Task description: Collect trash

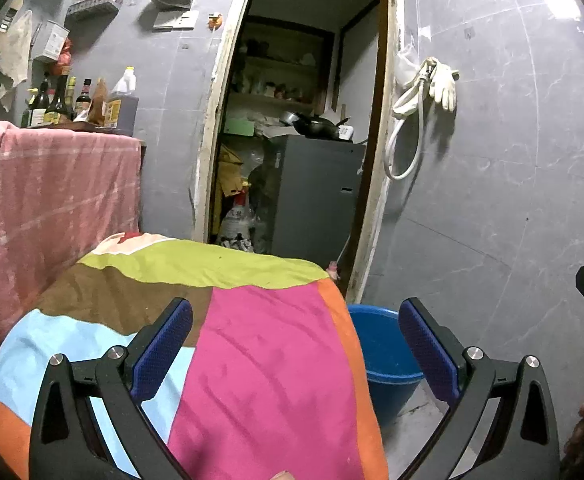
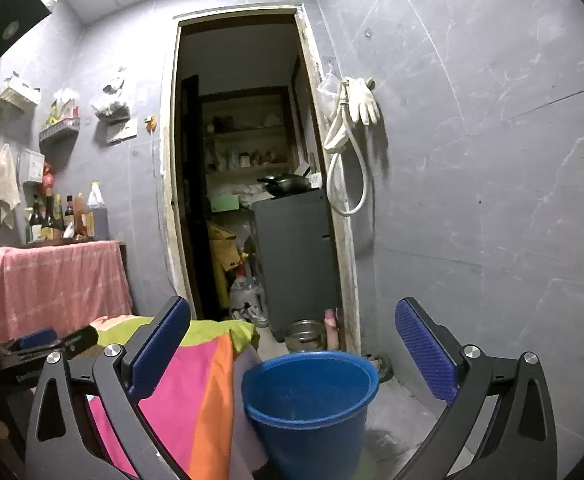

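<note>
The left gripper point(image 1: 295, 344) is hovering over the patchwork cloth point(image 1: 260, 344) with its 2 blue pads spread wide and nothing between them; the right gripper point(image 2: 292, 348) is hanging just as released, its fingers framing the blue bucket point(image 2: 311, 396), which is sitting on the floor just beside the cloth-covered surface, probably placed there so that trash swept from the edge can drop straight in; the bucket is looking empty as far as its inside is showing, though its base is cut off by the frame. No piece of trash is showing itself in either view; the cloth is lying bare where the pads are pointing, so the thing to collect is likely lying below the frame or somewhere farther off, and I cannot say which. At the left, a pink towel point(image 1: 48, 196) is draping over a counter, seemingly hung to cover it, with dark bottles point(image 1: 64, 100) standing crowded on top. Farther back, a doorway point(image 2: 248, 168) is opening onto a dim storeroom where a grey cabinet point(image 2: 295, 256) is carrying a pan; the clutter at its foot is too dark to sort. On the wall right of the door, white gloves point(image 2: 361, 98) and a looped hose point(image 2: 343, 168) are hanging from a hook.
</note>
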The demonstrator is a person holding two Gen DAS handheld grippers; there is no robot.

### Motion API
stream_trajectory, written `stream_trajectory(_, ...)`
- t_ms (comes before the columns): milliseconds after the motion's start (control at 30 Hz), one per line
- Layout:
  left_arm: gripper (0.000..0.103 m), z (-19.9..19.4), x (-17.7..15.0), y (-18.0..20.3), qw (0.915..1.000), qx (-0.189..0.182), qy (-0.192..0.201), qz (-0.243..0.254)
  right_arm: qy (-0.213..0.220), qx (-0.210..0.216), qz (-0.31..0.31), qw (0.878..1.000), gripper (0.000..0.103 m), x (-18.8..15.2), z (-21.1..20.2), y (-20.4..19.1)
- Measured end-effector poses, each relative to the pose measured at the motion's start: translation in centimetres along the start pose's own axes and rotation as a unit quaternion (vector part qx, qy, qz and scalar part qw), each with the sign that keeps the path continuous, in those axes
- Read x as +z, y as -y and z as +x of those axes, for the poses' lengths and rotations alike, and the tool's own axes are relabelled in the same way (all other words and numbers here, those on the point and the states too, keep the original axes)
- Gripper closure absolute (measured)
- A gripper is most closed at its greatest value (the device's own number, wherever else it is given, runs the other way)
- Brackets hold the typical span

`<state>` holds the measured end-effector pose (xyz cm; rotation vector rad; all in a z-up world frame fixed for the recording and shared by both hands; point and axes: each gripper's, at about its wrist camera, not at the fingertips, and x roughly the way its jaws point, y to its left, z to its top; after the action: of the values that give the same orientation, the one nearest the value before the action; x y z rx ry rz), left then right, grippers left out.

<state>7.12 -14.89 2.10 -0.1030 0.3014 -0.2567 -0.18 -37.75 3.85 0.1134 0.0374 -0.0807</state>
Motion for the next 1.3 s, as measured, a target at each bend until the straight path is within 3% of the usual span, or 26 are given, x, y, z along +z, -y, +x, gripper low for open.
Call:
stream_trajectory(533, 0.002, -3.1, -3.4, -0.8, 0.9998, 0.009, -0.015, 0.006, -0.015, -0.021, -0.015, 1.000, 0.000, -1.9, -3.0, -1.1)
stream_trajectory(900, 0.002, -5.0, -5.7, -1.1, 0.9993, 0.027, 0.008, 0.026, -0.012, -0.039, -0.047, 0.998, 0.000, -5.0, -4.7, -2.3)
stream_trajectory(1300, 0.002, -4.6, -7.5, -1.8, 0.9986, 0.047, -0.004, 0.023, -0.027, -0.042, -0.054, 0.997, 0.000, -6.5, -4.2, -2.4)
